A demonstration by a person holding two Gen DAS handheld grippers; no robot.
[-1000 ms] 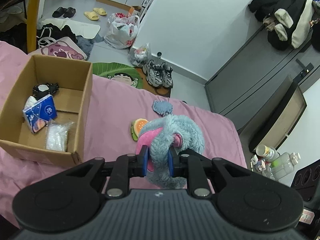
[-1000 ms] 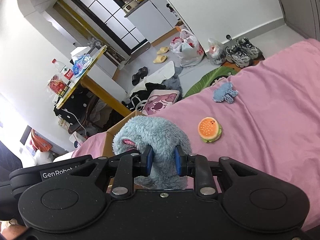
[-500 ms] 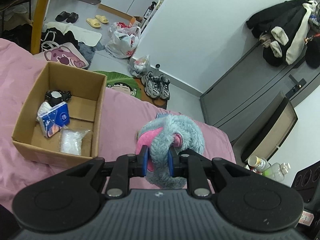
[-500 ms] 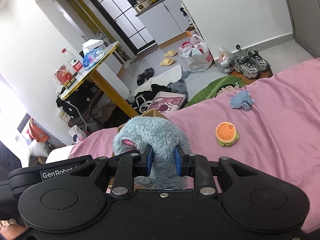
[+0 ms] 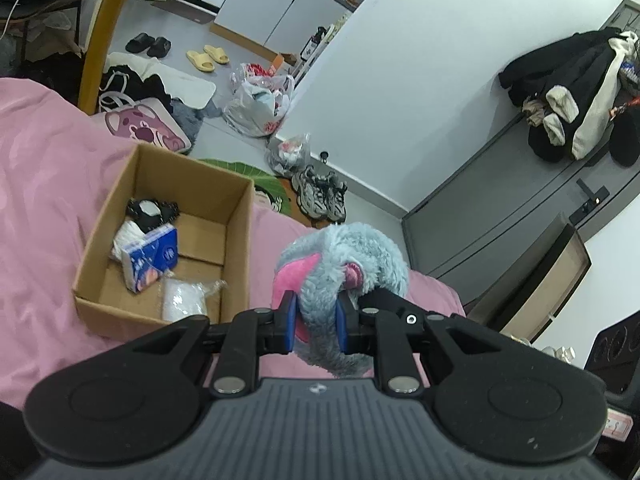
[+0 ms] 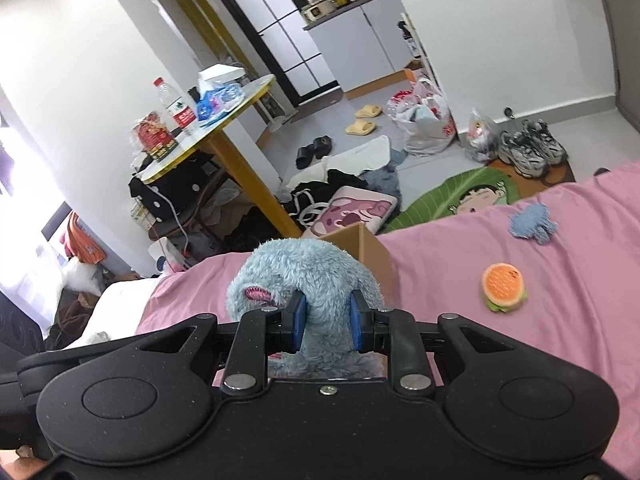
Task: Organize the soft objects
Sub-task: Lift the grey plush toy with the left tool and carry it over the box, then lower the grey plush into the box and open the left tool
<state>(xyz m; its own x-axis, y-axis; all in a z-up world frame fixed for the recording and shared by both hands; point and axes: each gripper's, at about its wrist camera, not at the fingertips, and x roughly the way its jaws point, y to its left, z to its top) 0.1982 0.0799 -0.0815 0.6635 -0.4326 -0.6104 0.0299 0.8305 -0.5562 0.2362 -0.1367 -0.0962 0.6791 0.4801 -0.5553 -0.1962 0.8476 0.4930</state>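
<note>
White walls (image 5: 400, 92), grey floor (image 6: 384, 136) w/ clutter — yellow-legged table (image 6: 240, 160) nr window.

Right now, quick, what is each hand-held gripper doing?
Left hand-held gripper: closed on the fluffy blue plush toy.
Right hand-held gripper: closed on the same plush toy.

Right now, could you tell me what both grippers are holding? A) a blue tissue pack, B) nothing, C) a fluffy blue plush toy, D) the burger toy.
C: the left gripper and the right gripper each have their blue pads pressed into the fluffy blue plush toy, while the tissue pack lies in the box and the burger toy lies on the pink bedding.
</note>
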